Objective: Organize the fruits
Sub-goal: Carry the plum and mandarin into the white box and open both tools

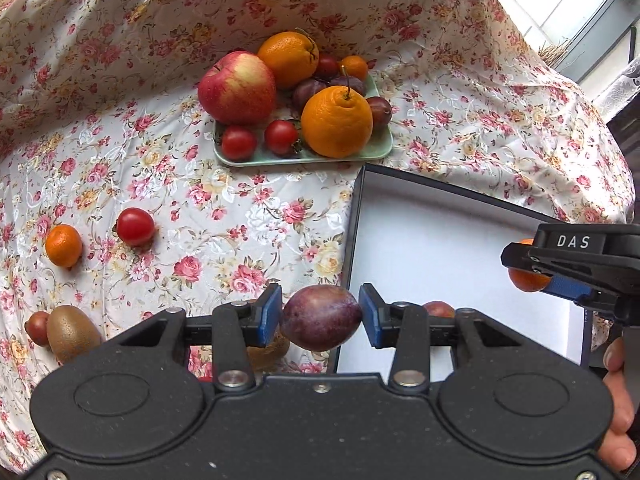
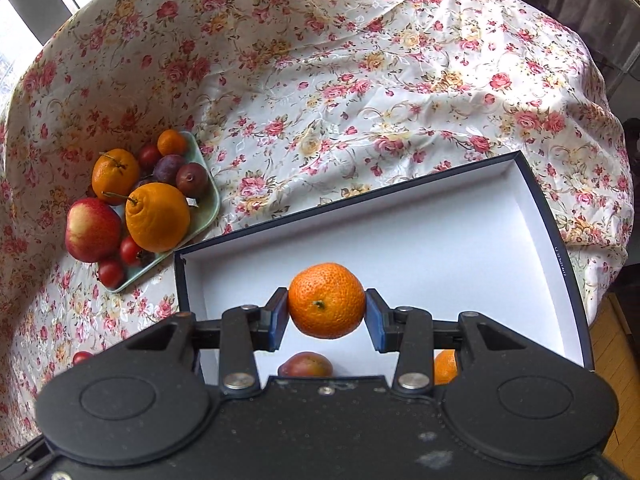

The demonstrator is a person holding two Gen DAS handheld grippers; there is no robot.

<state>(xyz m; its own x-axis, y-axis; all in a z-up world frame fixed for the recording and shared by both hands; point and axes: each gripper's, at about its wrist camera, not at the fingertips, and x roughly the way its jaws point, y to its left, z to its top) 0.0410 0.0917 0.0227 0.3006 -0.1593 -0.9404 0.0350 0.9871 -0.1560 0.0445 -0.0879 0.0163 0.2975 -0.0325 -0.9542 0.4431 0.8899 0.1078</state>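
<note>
On floral tablecloth (image 2: 360, 80), fruit tray (image 2: 208, 208), white-lined box (image 2: 400, 220)

The right gripper (image 2: 326, 318) clamps a mandarin (image 2: 326, 300) above a white-lined box (image 2: 532, 216); a fruit-filled tray (image 2: 210, 204) sits left.

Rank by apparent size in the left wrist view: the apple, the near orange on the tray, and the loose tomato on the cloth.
1-2. Apple and near orange: look alike, unranked.
3. Loose tomato: clearly smallest, though nearer the camera.

Two wrist views, steeply downward (close), sharing box (image 1: 460, 248) (image 2: 400, 232)
</note>
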